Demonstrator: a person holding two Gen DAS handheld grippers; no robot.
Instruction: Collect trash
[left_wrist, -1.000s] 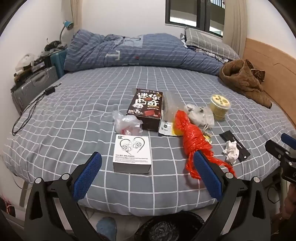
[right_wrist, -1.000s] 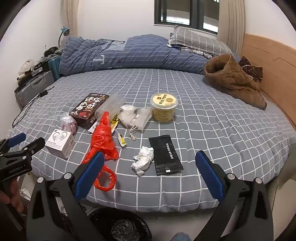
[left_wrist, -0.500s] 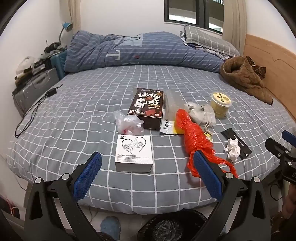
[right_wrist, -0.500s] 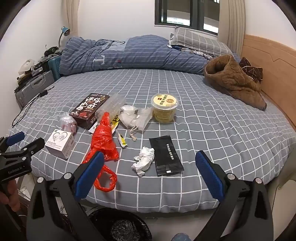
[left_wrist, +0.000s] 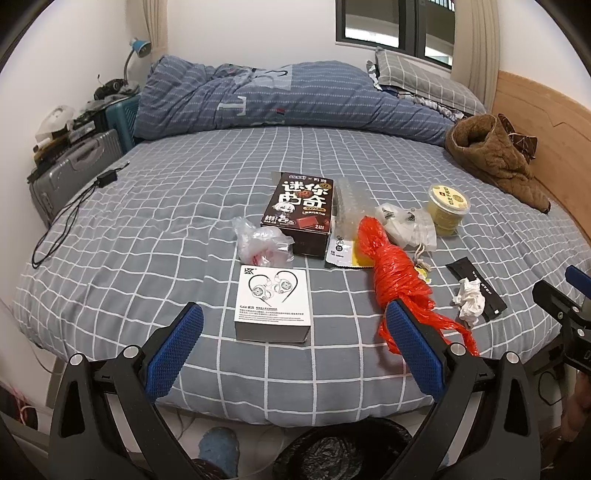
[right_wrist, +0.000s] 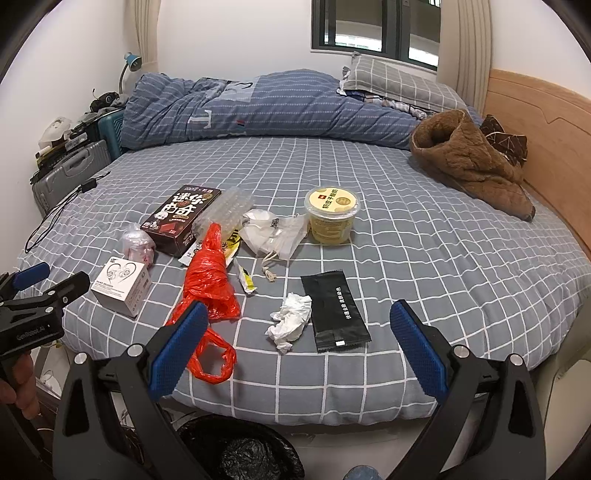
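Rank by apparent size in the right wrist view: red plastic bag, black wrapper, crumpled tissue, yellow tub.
1. red plastic bag, clearly largest.
2. black wrapper and yellow tub look alike; the tub sits farther away, so no ranking.
3. crumpled tissue, smallest.

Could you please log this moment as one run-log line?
left gripper: open, empty | right gripper: open, empty | trash on bed: untouched | bin: below the bed's near edge

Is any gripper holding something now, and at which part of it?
Nothing is held. The left gripper and the right gripper are both open above the bed edge, touching no trash.
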